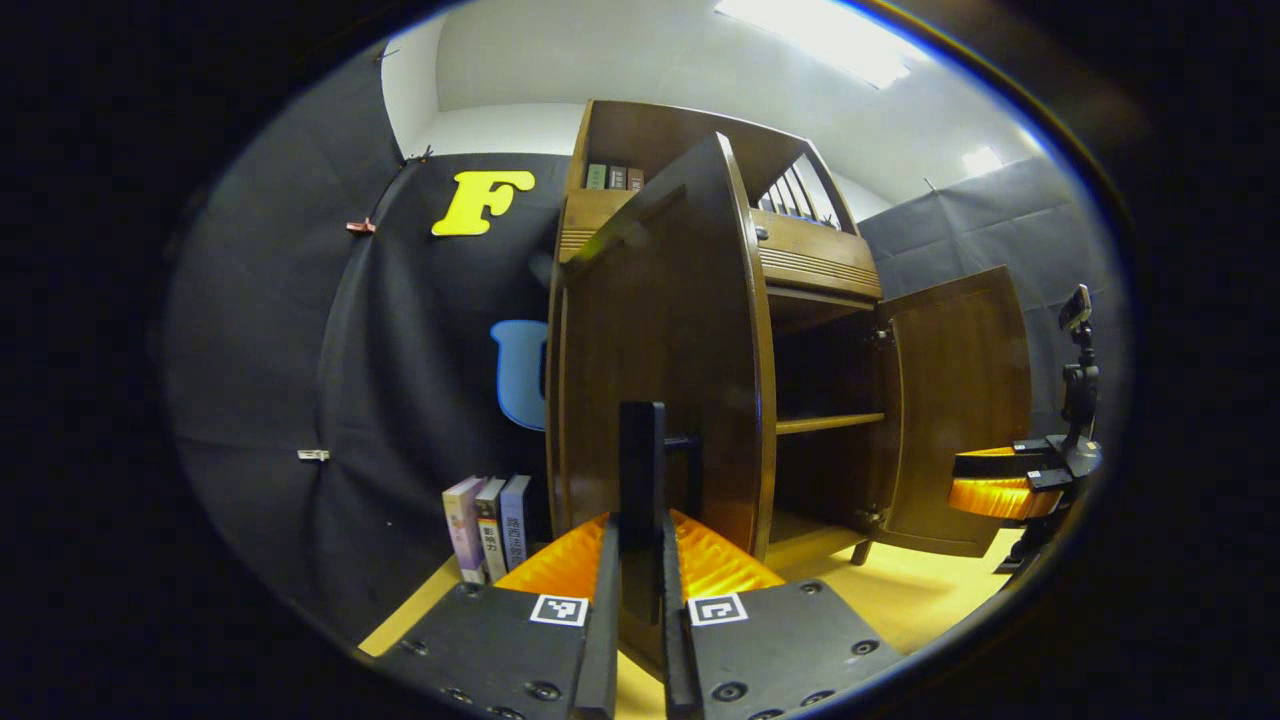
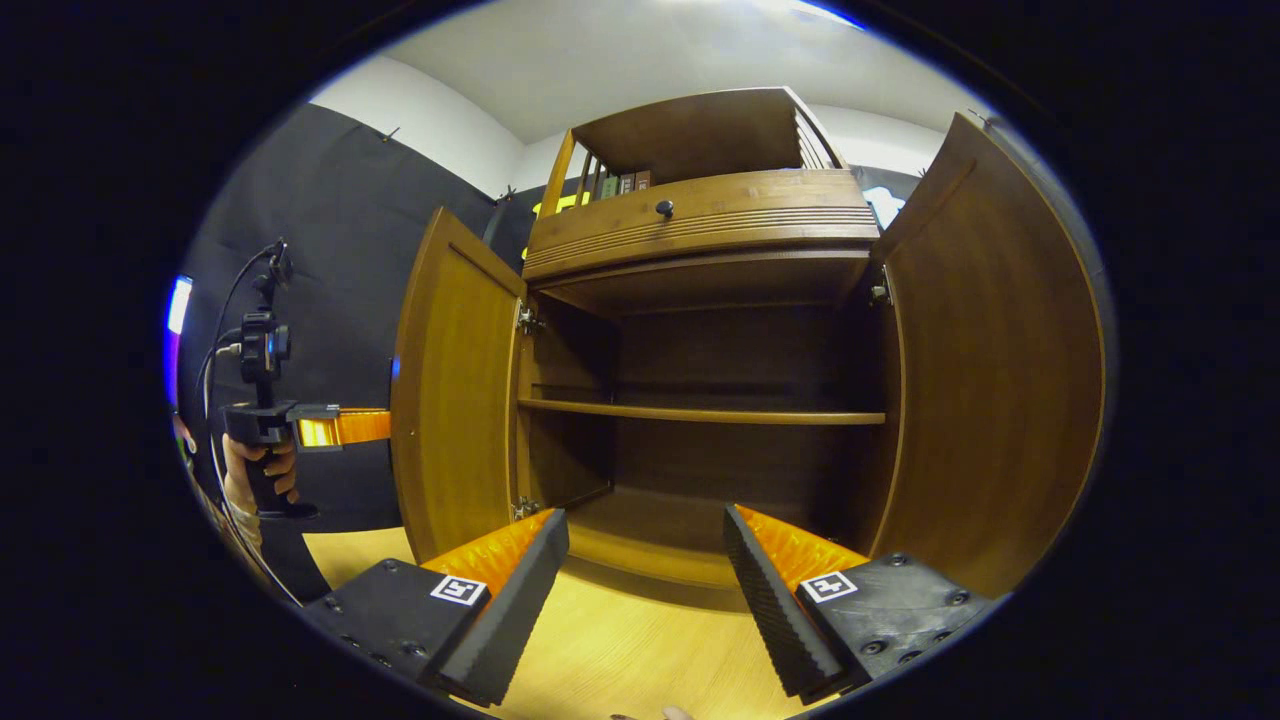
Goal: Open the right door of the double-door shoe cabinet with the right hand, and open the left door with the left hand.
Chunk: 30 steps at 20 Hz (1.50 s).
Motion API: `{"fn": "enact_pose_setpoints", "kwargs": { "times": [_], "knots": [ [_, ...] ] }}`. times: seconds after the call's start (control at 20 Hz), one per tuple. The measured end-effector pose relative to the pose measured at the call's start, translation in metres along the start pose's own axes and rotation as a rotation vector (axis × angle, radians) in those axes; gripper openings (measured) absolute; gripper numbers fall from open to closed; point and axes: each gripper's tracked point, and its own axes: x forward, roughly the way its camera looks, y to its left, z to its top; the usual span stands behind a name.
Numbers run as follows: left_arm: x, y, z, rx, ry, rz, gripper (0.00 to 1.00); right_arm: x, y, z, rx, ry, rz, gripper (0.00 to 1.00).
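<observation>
The brown wooden shoe cabinet (image 2: 700, 225) stands with both doors swung out. In the left gripper view the left door (image 1: 660, 340) fills the middle, seen nearly edge-on. My left gripper (image 1: 640, 545) is shut on the dark upright handle (image 1: 641, 450) of that door. The right door (image 1: 960, 400) hangs wide open farther off, and my right gripper (image 1: 1010, 480) shows beside it. In the right gripper view my right gripper (image 2: 645, 540) is open with nothing between its fingers, facing the bare inside between the left door (image 2: 450, 390) and the right door (image 2: 1000, 370). A hand holds the left gripper (image 2: 300, 425) behind the left door.
One shelf (image 2: 700, 412) crosses the cabinet's inside. Above it is a drawer with a round knob (image 2: 664, 208). A few books (image 1: 488, 525) stand on the light wooden floor (image 2: 620, 640) to the left of the cabinet, and more books (image 1: 612, 177) sit in the top rack.
</observation>
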Motion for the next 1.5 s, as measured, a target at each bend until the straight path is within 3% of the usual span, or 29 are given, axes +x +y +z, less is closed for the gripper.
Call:
{"fn": "enact_pose_setpoints", "kwargs": {
  "times": [0.35, 0.45, 0.7, 0.85, 1.0, 1.15, 1.2, 1.25, 1.35, 1.4, 1.5],
  "knots": [
    [-0.021, 0.048, -0.008, 0.012, 0.036, 0.192, 0.18, 0.006, 0.007, -0.006, 0.030, 0.013, 0.043, 0.98],
    [-0.036, 0.055, -0.002, 0.025, 0.031, 0.236, 0.13, 0.006, 0.010, -0.011, 0.021, 0.026, 0.055, 0.98],
    [-0.068, 0.007, 0.027, 0.041, -0.017, 0.143, 0.13, 0.011, 0.004, -0.012, 0.012, 0.032, 0.031, 0.98],
    [-0.057, -0.044, 0.033, 0.045, -0.039, 0.019, 0.14, 0.016, -0.009, -0.011, 0.025, 0.035, -0.033, 0.98],
    [-0.027, -0.086, 0.019, 0.018, 0.001, -0.097, 0.22, 0.013, -0.033, -0.014, 0.002, 0.054, -0.145, 0.98],
    [0.007, -0.101, 0.012, 0.045, -0.001, -0.080, 0.41, 0.006, -0.051, -0.007, -0.045, 0.051, -0.248, 0.98],
    [0.017, -0.107, 0.009, 0.055, 0.003, -0.083, 0.53, 0.005, -0.054, -0.004, -0.058, 0.045, -0.273, 0.98],
    [0.023, -0.116, 0.005, 0.053, 0.004, -0.090, 0.64, 0.004, -0.056, -0.002, -0.066, 0.042, -0.290, 0.95],
    [0.036, -0.133, 0.002, 0.019, 0.002, -0.116, 0.67, 0.006, -0.056, 0.000, -0.076, 0.042, -0.306, 0.98],
    [0.041, -0.138, 0.001, 0.003, 0.001, -0.126, 0.77, 0.006, -0.055, 0.000, -0.080, 0.040, -0.308, 1.00],
    [0.051, -0.140, 0.000, -0.014, -0.003, -0.114, 0.89, 0.010, -0.053, 0.003, -0.078, 0.034, -0.306, 0.96]
  ]
}}
